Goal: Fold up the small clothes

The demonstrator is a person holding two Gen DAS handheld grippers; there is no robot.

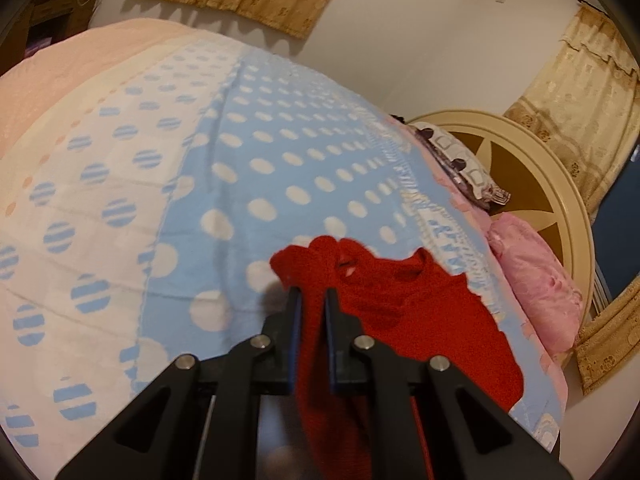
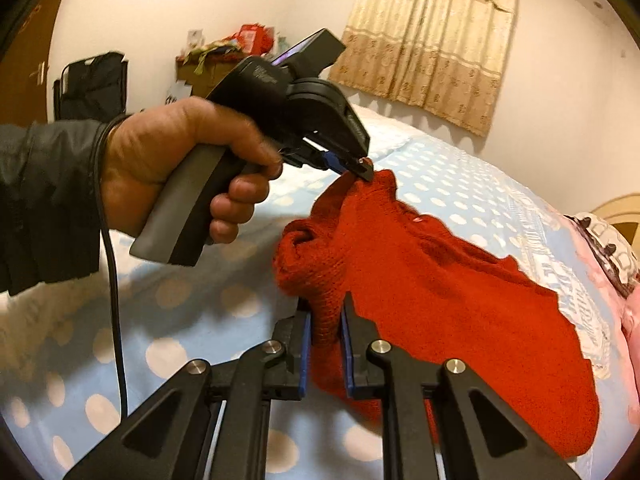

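Note:
A small red knitted garment (image 2: 460, 304) lies on a blue bedspread with white dots (image 2: 200, 292). My right gripper (image 2: 325, 304) is shut on a bunched fold at the garment's near left edge. In the same view a person's hand holds my left gripper (image 2: 366, 170), whose tips pinch the garment's far upper corner and lift it off the bed. Seen from the left wrist, my left gripper (image 1: 312, 294) is shut on the red garment (image 1: 420, 312), which hangs down between its fingers.
A bedspread (image 1: 260, 152) covers the bed, white with striped dots at the left. Pink pillows (image 1: 536, 280) and a patterned pillow (image 1: 460, 160) lie by a cream headboard (image 1: 532, 168). Curtains (image 2: 432, 36) hang on the far wall. A black cable (image 2: 114, 280) trails from the hand.

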